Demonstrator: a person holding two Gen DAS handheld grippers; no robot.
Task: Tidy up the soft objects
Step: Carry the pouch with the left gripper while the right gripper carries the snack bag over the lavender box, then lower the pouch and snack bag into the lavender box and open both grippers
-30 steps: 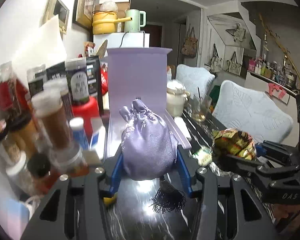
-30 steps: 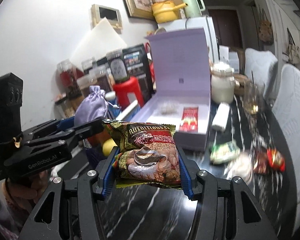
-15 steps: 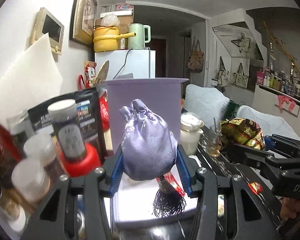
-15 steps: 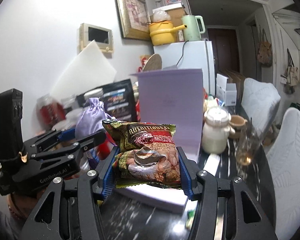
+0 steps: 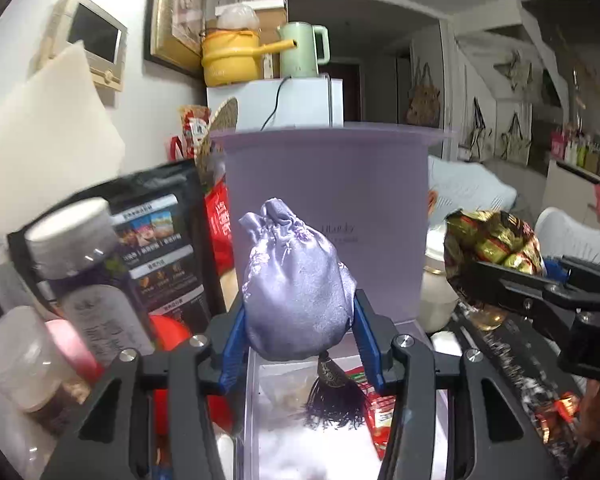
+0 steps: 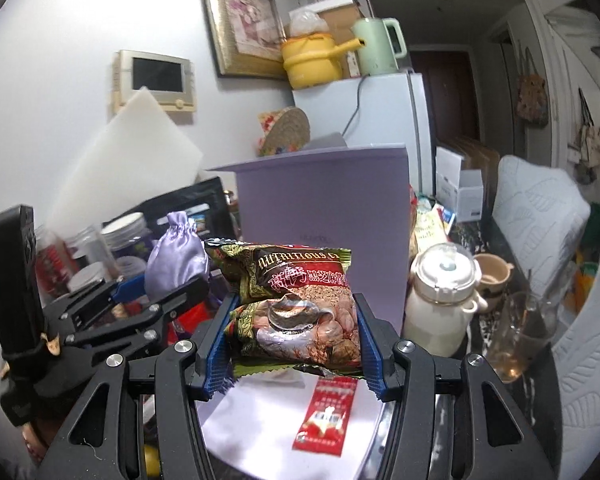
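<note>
Two hand-held grippers in view. Left hand-held gripper point(image 5: 300, 324) pinches one lilac satin pouch point(image 5: 296, 292), tassel point(image 5: 332, 400) hanging, above the open purple box point(image 5: 324, 216). Right hand-held gripper point(image 6: 292, 332) pinches one snack packet point(image 6: 296, 304) over the same box. One red sachet point(image 6: 328, 412) lies inside. One white jar point(image 6: 444, 300) stands beside the box.

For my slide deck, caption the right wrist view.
Right gripper clamps a brown foil snack packet above the open lilac gift box, beside the left gripper holding a lilac satin pouch.
</note>
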